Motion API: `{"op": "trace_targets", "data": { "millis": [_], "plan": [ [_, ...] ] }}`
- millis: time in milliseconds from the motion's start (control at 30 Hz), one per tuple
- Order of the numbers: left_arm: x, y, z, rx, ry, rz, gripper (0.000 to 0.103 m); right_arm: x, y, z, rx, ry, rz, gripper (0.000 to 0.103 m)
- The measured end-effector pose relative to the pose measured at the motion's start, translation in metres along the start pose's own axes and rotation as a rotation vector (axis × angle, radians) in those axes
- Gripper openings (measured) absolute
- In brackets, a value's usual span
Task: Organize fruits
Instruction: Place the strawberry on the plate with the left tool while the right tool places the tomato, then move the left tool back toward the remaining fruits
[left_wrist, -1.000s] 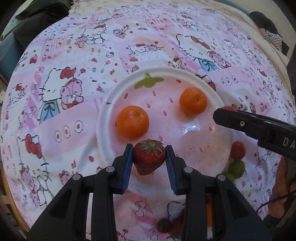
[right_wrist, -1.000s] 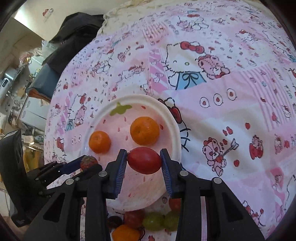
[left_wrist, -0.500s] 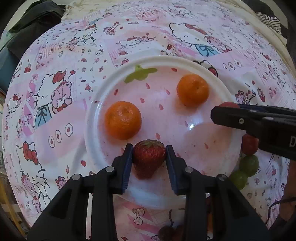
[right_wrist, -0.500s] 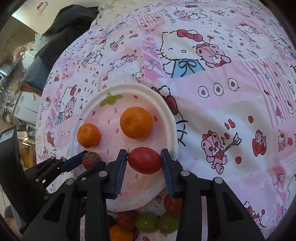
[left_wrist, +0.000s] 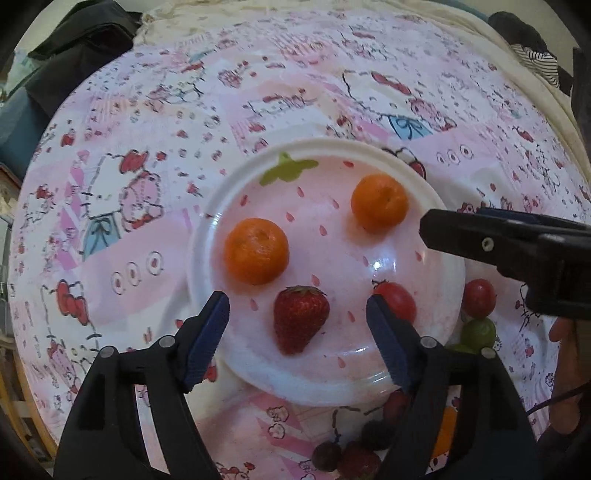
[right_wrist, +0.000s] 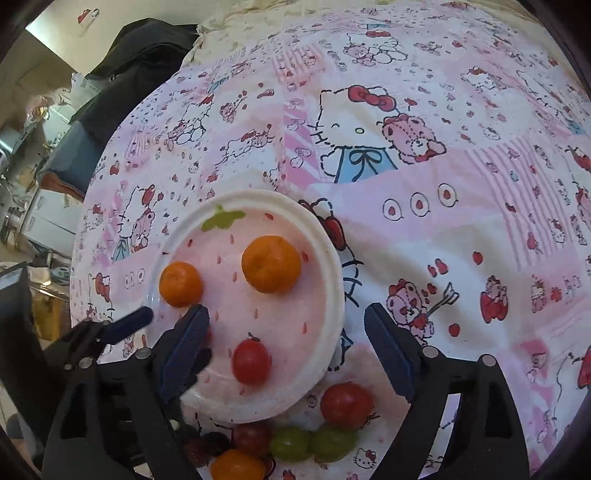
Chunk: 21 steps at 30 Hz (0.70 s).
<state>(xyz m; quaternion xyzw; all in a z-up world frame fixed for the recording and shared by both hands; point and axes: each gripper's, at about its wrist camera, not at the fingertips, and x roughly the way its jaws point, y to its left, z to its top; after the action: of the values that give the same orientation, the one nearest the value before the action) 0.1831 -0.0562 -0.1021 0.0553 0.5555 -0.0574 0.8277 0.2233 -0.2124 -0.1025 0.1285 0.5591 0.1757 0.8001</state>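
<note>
A pink strawberry-print plate (left_wrist: 229, 221) (right_wrist: 325, 258) holds two mandarins (left_wrist: 256, 251) (left_wrist: 379, 203), a strawberry (left_wrist: 300, 317) and a red cherry tomato (left_wrist: 397, 301) (right_wrist: 252, 361). My left gripper (left_wrist: 298, 314) is open, its jaws on either side of the strawberry and clear of it. My right gripper (right_wrist: 286, 332) is open and empty just above the tomato, which lies on the plate. In the right wrist view the strawberry is hidden behind my fingers.
Loose fruit lies on the Hello Kitty cloth by the plate's near edge: a red tomato (right_wrist: 346, 405), green grapes (right_wrist: 312, 443), dark grapes (right_wrist: 207, 445) and a small orange fruit (right_wrist: 236, 465). Dark clothing (right_wrist: 140, 62) lies at the far left edge.
Both grippers opened. The strawberry left my left gripper and the cherry tomato left my right gripper; both now lie on the plate. Both grippers pulled back slightly.
</note>
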Motion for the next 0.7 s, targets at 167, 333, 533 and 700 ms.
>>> {"op": "trace_targets", "data": {
  "millis": [167, 333, 533, 700],
  "plan": [
    [-0.014, 0.009, 0.001, -0.028, -0.03, 0.004, 0.074, -0.011, 0.002, 0.002, -0.028, -0.028, -0.029, 0.088],
    [-0.033, 0.021, -0.002, -0.056, -0.065, 0.016, 0.074, -0.027, 0.002, 0.003, -0.004, -0.058, -0.014, 0.088],
    [-0.055, 0.038, -0.013, -0.094, -0.084, 0.017, 0.074, -0.052, 0.009, 0.0, 0.003, -0.096, -0.002, 0.088],
    [-0.078, 0.055, -0.023, -0.152, -0.116, 0.013, 0.074, -0.075, 0.013, -0.007, 0.008, -0.13, 0.009, 0.088]
  ]
}}
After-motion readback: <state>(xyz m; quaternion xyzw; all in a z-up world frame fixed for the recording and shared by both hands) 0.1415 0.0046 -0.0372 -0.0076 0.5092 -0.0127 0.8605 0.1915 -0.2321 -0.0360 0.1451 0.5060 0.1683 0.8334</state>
